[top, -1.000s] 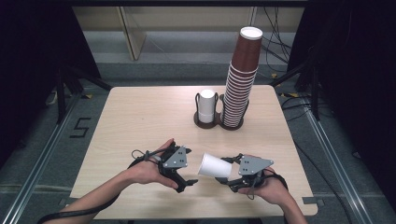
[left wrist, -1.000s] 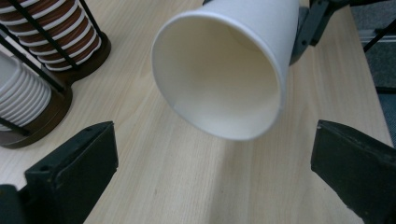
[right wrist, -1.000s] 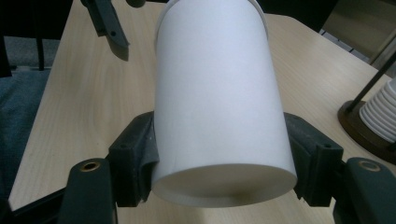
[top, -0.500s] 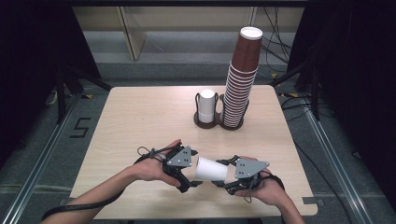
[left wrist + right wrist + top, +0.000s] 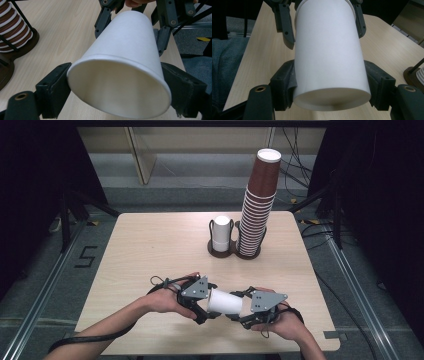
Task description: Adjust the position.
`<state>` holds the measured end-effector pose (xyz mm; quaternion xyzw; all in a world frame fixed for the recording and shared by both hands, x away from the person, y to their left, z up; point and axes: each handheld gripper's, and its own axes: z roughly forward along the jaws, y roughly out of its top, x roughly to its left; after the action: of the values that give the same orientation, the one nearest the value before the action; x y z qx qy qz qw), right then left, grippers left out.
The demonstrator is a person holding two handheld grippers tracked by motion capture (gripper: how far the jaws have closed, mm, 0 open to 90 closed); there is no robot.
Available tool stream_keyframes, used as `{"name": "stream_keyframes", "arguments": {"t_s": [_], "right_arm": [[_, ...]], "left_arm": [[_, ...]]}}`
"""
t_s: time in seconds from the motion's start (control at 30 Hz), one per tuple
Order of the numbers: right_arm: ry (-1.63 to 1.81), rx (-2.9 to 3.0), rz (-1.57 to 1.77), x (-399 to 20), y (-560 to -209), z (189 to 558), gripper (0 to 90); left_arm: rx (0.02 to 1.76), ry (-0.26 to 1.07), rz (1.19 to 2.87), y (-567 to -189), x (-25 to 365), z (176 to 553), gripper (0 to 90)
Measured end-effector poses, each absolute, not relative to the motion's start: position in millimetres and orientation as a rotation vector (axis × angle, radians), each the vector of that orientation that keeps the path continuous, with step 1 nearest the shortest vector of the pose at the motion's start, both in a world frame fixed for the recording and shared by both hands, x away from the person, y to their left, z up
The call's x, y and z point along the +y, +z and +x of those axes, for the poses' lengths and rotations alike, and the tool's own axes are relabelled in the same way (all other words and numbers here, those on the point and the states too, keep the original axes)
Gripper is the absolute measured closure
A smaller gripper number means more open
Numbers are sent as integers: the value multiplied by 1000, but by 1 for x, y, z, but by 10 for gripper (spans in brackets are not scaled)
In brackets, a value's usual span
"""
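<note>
white cup [image 5: 225, 303]: lies on its side, held off the table between the two grippers near the table's front edge; mouth toward the left gripper, base toward the right gripper
left gripper [image 5: 202, 303]: at the cup's rim end; jaws have just been closing, cup between them; in the left gripper view both jaws touch the rim [image 5: 120, 87] on either side
right gripper [image 5: 243, 310]: jaws clenched on the cup's base end; in the right gripper view both jaws press the cup wall [image 5: 329, 55]
hands: left hand [image 5: 167, 298] and right hand [image 5: 285, 324] come in from the bottom edge, one on each gripper
table [image 5: 150, 250]: light wood
holder [image 5: 235, 251]: dark two-ring stand, far side of table, well apart from the held cup
short white stack [image 5: 221, 232]: upright in the holder's left ring
tall brown stack [image 5: 257, 205]: upright in the holder's right ring, just beside the white stack, top cup's inside white
</note>
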<state>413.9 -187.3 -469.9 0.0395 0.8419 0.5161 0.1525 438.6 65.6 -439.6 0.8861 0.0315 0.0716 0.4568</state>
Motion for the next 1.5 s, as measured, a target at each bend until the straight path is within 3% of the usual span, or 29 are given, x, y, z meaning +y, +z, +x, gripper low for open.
{"name": "stream_keyframes", "arguments": {"t_s": [0.9,1.5], "right_arm": [[1467,2464,66,-185,-475,415,346],[1438,2530,129,-184,-473,413,337]], "left_arm": [[9,162,2162,-434,73,433,242],[-45,233,2222,-425,66,427,254]]}}
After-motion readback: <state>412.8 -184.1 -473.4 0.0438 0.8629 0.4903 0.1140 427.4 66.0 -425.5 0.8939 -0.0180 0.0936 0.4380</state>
